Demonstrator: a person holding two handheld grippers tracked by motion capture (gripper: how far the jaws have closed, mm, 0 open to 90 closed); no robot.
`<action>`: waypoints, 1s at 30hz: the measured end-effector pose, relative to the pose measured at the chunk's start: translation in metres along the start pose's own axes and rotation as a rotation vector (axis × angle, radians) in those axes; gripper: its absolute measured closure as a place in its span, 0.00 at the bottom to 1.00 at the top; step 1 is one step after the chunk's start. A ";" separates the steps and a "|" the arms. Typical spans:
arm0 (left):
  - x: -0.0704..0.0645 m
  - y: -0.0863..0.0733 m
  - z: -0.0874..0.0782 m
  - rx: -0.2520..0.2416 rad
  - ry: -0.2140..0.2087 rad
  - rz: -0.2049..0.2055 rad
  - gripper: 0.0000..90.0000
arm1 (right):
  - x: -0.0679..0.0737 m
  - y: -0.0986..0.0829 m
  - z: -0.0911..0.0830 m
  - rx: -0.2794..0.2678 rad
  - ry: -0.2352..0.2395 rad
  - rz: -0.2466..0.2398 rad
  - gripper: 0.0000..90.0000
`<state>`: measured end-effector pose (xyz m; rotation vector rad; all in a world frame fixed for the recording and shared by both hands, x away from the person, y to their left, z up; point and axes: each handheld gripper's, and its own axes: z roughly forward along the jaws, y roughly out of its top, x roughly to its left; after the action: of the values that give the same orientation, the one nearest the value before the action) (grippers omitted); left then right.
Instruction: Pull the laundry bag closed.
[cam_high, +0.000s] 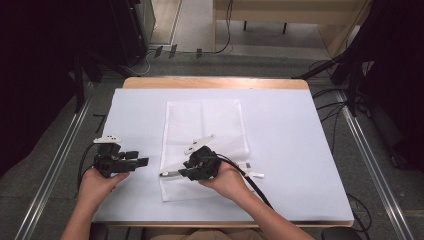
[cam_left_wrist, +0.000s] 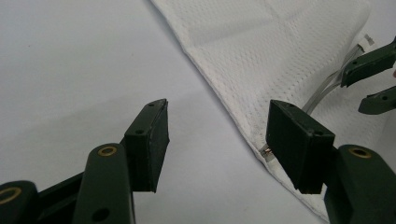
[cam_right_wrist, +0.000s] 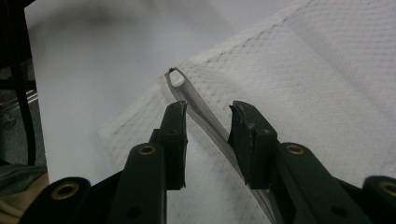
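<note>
Right hand-held gripper (cam_high: 172, 174): nearest the tabletop's near edge, held over the near end of the bag. Its jaws stand a little apart on either side of the zipper, closing on nothing.
Left hand-held gripper (cam_high: 146, 161): toward the near left corner, over bare sheet, pointing at the bag's left side. Its jaws stand wide apart and hold nothing; in the left gripper view one jaw hangs just by the bag's hem.
White mesh laundry bag (cam_high: 205, 135): a flat rectangular pouch of soft netted fabric, lying in the middle of the tabletop and running from near the front edge toward the far edge. One near corner looks slightly rumpled.
Pale grey zipper strip (cam_right_wrist: 196, 109): runs across the bag near its near end, ending in a small rounded tip (cam_right_wrist: 176, 78) close to the left hem.
White zipper pull tab (cam_high: 254, 174): lies at the right side of the bag, beside the person's right hand.
White sheet-covered tabletop (cam_high: 290, 150): smooth and bare around the bag; a wooden rim shows at the far edge.
Handling: the bag looks very light, limp and easy to drag or bunch. It probably needs pinning on one side while the other works.
Where to hold: likely the stiffer hem or zipper tape rather than the open mesh, which would stretch and slip.
</note>
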<state>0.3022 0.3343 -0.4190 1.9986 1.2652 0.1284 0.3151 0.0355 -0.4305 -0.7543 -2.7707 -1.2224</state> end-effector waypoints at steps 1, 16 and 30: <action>0.000 0.000 0.000 0.001 -0.001 0.000 0.44 | 0.001 0.001 0.002 0.001 0.003 0.004 0.76; 0.001 0.000 0.000 0.001 -0.011 -0.010 0.47 | 0.015 0.004 0.037 0.030 0.056 -0.005 0.80; 0.005 -0.002 -0.003 -0.029 0.013 -0.043 0.46 | 0.015 0.010 0.052 0.029 0.075 0.028 0.81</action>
<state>0.3020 0.3410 -0.4195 1.9476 1.3062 0.1384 0.3151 0.0845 -0.4563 -0.7267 -2.7032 -1.1783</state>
